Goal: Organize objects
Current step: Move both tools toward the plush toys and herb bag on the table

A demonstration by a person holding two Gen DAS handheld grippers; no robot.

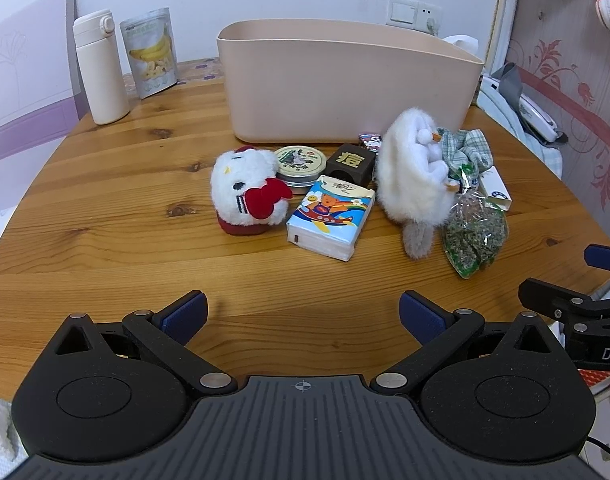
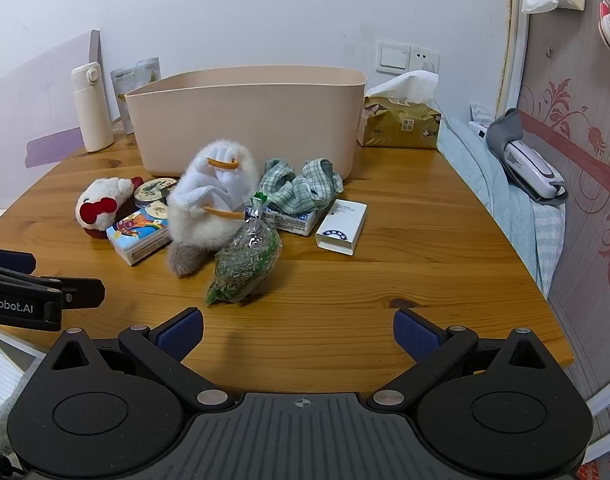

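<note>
left gripper [image 1: 303, 312]: jaws spread wide, nothing held, hovering over near edge of table [image 1: 105, 208]
right gripper [image 2: 299, 330]: jaws spread wide, empty, same near edge, to the right of the left one
clutter: bunched in a cluster ahead of both grippers, between them and bin [image 1: 345, 80]
nearest to right gripper: herb bag [image 2: 245, 264], straight ahead and slightly left; long axis runs near-to-far, tied neck at far end, leaning on fluffy white plush [image 2: 213, 208]
nearest to left gripper: tissue pack [image 1: 331, 218], ahead and slightly right, long axis roughly near-to-far; kitty plush [image 1: 247, 192] just left of it
other items: round tin [image 1: 300, 163], dark cube [image 1: 351, 162], checked cloth [image 2: 301, 186] lying on a small carton, white box [image 2: 342, 226] off to the right, apart from the pile
bin: beige, open top, upright behind cluster; interior not visible from either view, contents cannot be told
not part of cluster: bottle [image 1: 99, 68] and snack pouch [image 1: 151, 52] standing far left
judgement: nothing picked up yet; herb bag likely right-side pick, tissue pack left-side
</note>
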